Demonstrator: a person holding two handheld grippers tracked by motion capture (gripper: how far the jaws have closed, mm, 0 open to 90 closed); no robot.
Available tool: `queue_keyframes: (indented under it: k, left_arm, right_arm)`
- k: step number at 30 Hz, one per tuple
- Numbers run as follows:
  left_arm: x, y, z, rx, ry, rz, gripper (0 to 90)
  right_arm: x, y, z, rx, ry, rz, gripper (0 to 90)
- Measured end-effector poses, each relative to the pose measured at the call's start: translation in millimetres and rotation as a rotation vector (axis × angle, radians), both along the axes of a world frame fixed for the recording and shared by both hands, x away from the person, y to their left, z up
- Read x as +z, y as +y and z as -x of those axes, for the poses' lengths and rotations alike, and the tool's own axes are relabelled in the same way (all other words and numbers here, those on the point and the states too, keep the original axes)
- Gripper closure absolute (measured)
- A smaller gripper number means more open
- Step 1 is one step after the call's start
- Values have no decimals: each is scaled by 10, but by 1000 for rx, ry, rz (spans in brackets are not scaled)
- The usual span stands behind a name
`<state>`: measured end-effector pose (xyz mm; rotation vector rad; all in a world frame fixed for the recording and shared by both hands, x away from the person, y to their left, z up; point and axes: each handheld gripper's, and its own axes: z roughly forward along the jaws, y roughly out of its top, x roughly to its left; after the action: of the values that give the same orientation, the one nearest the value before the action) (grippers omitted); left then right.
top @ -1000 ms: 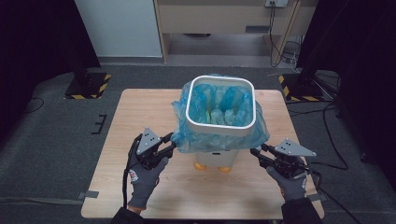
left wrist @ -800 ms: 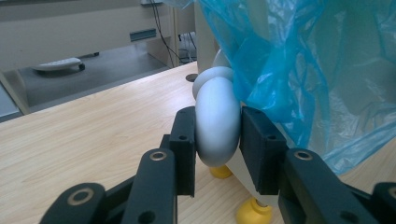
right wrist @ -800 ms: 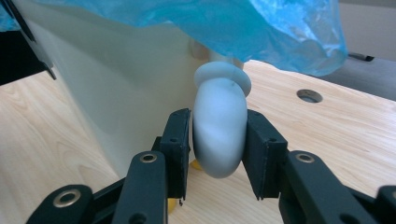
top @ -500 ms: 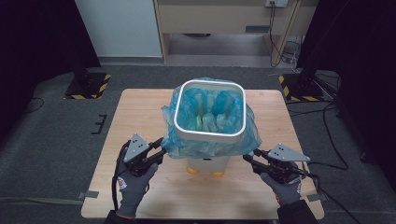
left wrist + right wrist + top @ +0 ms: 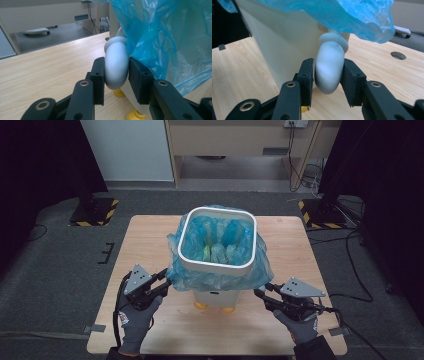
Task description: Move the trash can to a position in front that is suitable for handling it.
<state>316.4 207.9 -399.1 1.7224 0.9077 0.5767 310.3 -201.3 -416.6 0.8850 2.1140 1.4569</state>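
A white bin (image 5: 216, 299) with yellow feet (image 5: 200, 305) stands in the middle of the wooden table (image 5: 150, 240), tilted toward me. A blue plastic bag (image 5: 220, 279) lines it and hangs over its white rim (image 5: 218, 265). My left gripper (image 5: 167, 280) is shut on the bin's rounded white left handle (image 5: 115, 75), with both pads against it. On the other side, my right gripper (image 5: 260, 293) is shut on the matching right handle (image 5: 329, 72). Gloved hands hold both grippers near the table's front edge. Whether the feet rest on the table I cannot tell.
A round hole (image 5: 398, 55) is set in the tabletop beyond the right handle. Black stands with yellow-striped bases (image 5: 95, 212) (image 5: 320, 215) flank the table on the dark floor. A pale cabinet (image 5: 235, 140) stands at the back.
The bin has come nearer the front edge and slightly left, carried along with both grippers, which keep their hold on the handles.
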Motion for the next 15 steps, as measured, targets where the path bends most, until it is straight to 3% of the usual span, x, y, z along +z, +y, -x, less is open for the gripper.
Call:
queue_keyframes:
  k: [7,15]
  left_arm:
    - [-7,49,-20,4,1,9,658]
    - [-4,104,-39,15,7,7,652]
  right_arm:
    - [-12,49,20,11,12,-28,637]
    - [-1,119,44,25,4,-17,633]
